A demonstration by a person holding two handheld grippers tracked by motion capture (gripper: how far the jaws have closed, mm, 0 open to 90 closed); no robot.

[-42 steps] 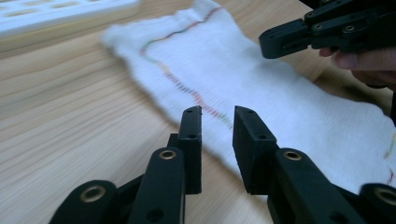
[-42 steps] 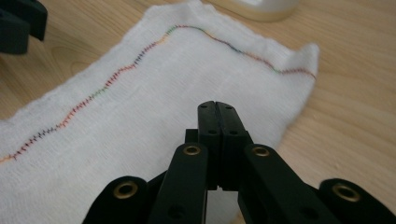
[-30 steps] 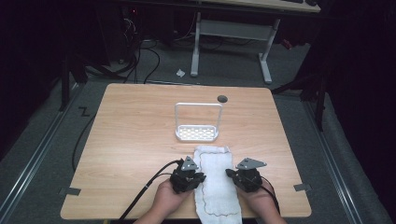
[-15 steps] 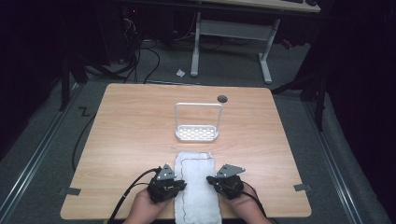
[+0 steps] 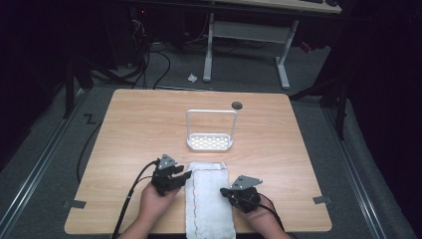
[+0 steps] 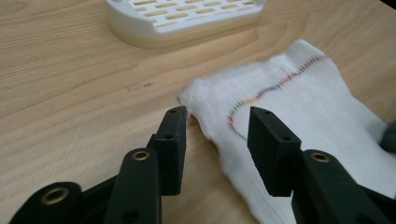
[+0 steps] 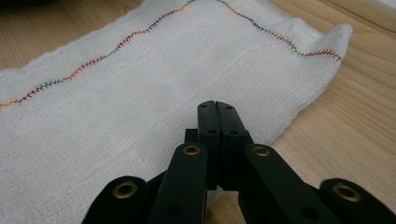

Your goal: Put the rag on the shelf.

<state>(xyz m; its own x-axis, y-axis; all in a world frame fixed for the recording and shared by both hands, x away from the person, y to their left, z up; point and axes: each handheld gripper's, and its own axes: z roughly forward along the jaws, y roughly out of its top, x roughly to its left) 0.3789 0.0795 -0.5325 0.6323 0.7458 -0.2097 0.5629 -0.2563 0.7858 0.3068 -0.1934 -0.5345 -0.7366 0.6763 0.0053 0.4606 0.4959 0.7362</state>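
Lying flat between both grippers (image 5: 174,178) (image 5: 229,192), white cloth (image 5: 209,199), right edge perhaps pinched.

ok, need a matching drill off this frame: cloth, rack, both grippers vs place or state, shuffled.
Things:
1. left gripper
2. right gripper
3. white cloth
4. white rack

States or places:
A. stands at mid-table, beyond the cloth
B. jaws closed together over the cloth's edge
C. jaws apart, just been opening, at the cloth's corner
D. lies flat at the near table edge, between the hands

Pairs: 1-C, 2-B, 3-D, 4-A
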